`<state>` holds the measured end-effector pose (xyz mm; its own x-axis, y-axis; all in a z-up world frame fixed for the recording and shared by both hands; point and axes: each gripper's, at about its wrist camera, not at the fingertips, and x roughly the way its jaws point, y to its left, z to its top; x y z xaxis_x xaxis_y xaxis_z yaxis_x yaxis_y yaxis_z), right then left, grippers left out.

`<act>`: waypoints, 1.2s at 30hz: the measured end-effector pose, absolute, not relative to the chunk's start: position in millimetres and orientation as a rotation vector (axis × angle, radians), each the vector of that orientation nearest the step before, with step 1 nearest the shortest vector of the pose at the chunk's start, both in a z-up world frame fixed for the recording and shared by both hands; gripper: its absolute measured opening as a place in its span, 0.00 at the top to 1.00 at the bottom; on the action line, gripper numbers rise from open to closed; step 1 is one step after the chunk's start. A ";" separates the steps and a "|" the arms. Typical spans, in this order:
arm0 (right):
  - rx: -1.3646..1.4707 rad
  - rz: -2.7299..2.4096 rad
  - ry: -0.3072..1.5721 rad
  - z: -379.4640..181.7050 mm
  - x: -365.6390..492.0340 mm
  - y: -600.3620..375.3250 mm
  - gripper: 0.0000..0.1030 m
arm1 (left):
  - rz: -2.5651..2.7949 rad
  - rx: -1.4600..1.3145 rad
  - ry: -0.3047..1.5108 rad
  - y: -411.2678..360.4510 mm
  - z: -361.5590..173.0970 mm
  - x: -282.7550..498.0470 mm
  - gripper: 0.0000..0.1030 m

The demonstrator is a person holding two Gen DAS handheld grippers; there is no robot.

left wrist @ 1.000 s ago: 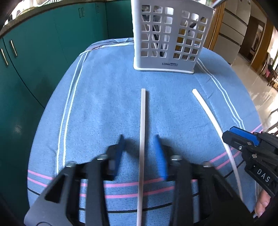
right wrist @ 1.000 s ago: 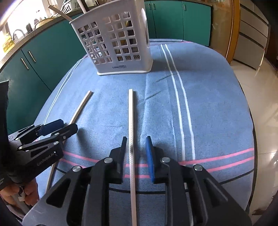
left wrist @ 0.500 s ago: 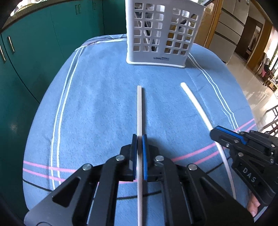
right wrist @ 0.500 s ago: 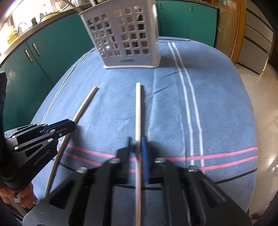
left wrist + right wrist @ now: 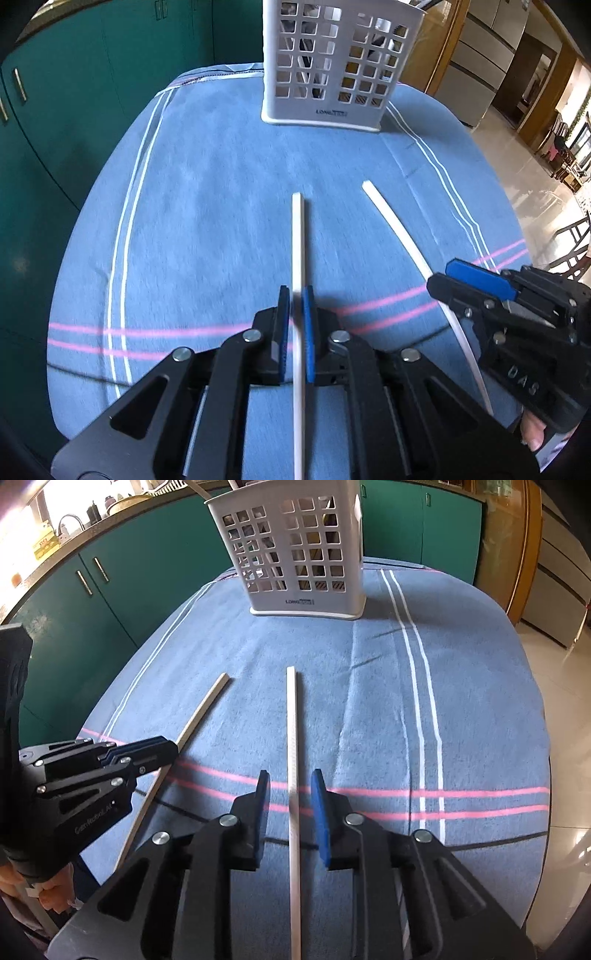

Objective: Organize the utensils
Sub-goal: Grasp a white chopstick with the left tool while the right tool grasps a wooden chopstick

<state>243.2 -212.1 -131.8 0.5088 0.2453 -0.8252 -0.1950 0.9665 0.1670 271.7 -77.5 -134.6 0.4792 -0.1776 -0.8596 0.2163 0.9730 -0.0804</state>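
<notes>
Two pale chopsticks lie lengthwise on the blue striped cloth. My left gripper (image 5: 295, 299) is shut on the left chopstick (image 5: 297, 236), which shows in the right wrist view (image 5: 201, 712) too. My right gripper (image 5: 290, 781) straddles the right chopstick (image 5: 291, 731) with its jaws apart, not touching it; that stick also shows in the left wrist view (image 5: 395, 221). The white perforated utensil holder (image 5: 332, 66) stands upright at the far end of the table, also seen in the right wrist view (image 5: 295, 554), with some utensils inside.
The blue cloth (image 5: 369, 701) covers a small table. Green cabinets (image 5: 74, 92) stand to the left and behind. A tiled floor (image 5: 535, 177) lies to the right.
My left gripper closed on its chopstick. My right gripper narrowed around its stick half a second ago and now stands wider apart again. Both views moved closer to the holder.
</notes>
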 end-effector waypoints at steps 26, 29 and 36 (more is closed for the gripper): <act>-0.114 0.215 1.037 -136.7 285.5 -190.8 0.73 | -0.158 0.129 1.083 -81.4 -137.5 304.2 0.57; -0.112 0.218 1.040 -137.1 286.5 -191.0 0.73 | -0.170 0.129 1.084 -81.5 -137.1 303.4 0.60; -0.123 0.226 1.048 -138.1 287.6 -191.5 0.70 | -0.174 0.138 1.090 -83.1 -137.0 302.3 0.60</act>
